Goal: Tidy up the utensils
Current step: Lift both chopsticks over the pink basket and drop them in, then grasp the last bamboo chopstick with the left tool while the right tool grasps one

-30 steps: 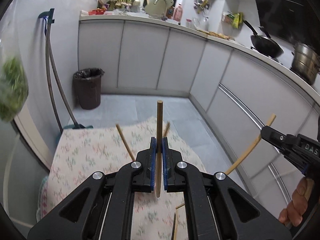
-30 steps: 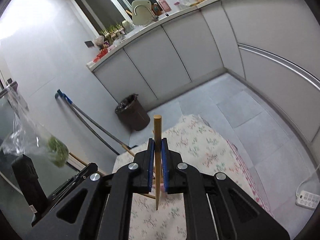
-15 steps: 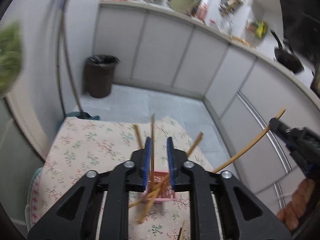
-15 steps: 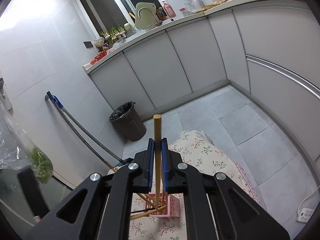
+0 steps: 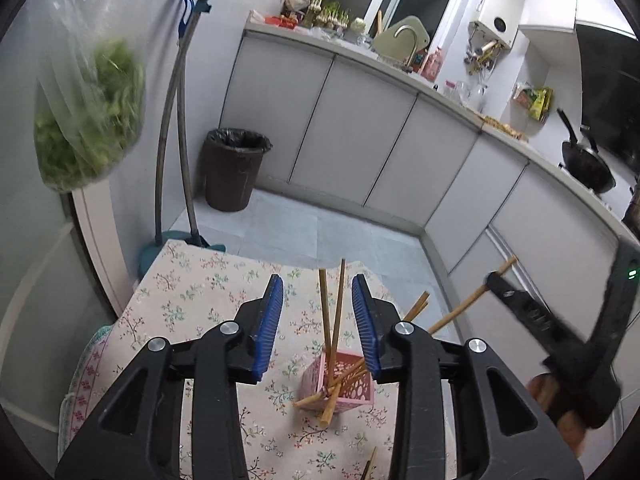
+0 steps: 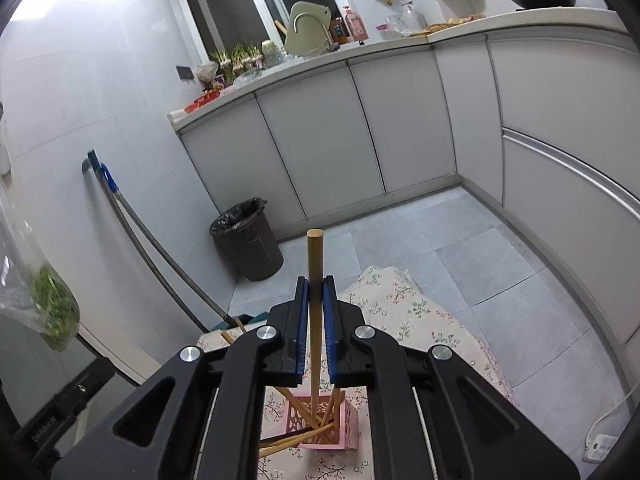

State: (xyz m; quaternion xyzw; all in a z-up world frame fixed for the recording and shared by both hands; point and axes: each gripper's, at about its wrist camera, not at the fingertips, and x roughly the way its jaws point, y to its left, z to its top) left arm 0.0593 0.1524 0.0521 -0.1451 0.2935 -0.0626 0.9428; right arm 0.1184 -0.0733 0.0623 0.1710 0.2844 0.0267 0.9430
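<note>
A pink perforated holder point(image 5: 340, 380) stands on the floral-cloth table point(image 5: 200, 300) and holds several wooden chopsticks point(image 5: 332, 312). My left gripper point(image 5: 318, 284) is open and empty above it, jaws wide either side of the upright sticks. The right gripper point(image 6: 314, 280) is shut on one wooden chopstick point(image 6: 314, 264), held upright with its lower end over the holder point(image 6: 320, 424). In the left wrist view the right gripper point(image 5: 492, 280) shows at the right with its chopstick point(image 5: 464, 304).
A loose chopstick point(image 5: 370, 464) lies on the cloth near the front edge. A brown bin point(image 5: 234, 168), a mop point(image 5: 176, 140) and grey cabinets point(image 5: 360, 120) stand beyond the table. A bag of greens point(image 5: 88, 108) hangs at the left.
My left gripper has opened and let its chopstick drop into the holder. The right gripper has moved over the holder, still holding its chopstick.
</note>
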